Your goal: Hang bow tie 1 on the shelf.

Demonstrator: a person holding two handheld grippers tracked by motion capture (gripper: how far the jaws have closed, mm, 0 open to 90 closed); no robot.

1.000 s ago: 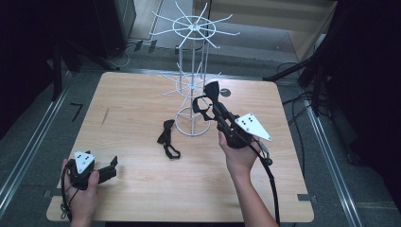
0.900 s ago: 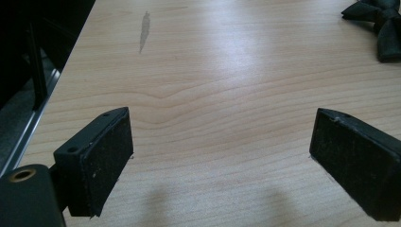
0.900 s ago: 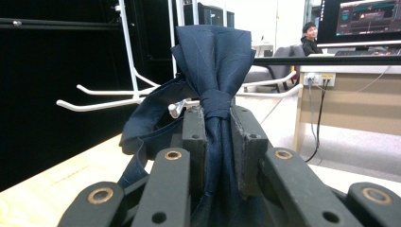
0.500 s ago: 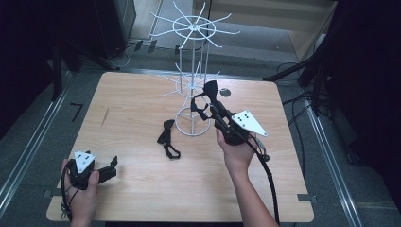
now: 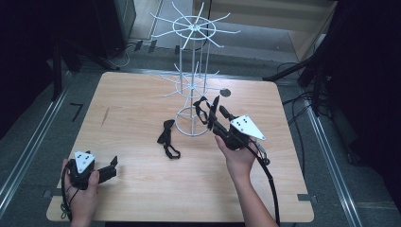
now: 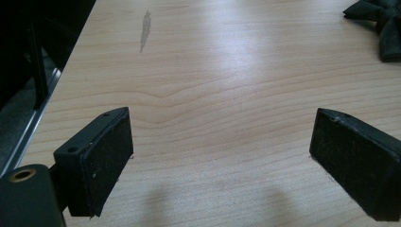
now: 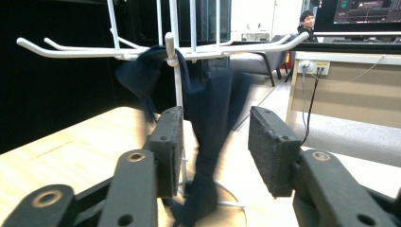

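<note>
One dark bow tie (image 7: 208,142) hangs from a prong of the white wire rack (image 5: 194,90), dangling between the right gripper (image 5: 215,111) – its jaws have just been opening, pads clear of the cloth. A second bow tie (image 5: 167,138) waits on the worktop (image 5: 142,189) – half done, seemingly. Left gripper (image 5: 109,168) rests open, empty.

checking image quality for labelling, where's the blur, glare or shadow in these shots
Right gripper view: the dark strap hanging on the white rack is smeared by blur, while the jaws are sharp. Left gripper view: pale glare across the table; soft jaw shadows near the bottom. High view: the table is evenly lit and the surroundings are very dark.
</note>
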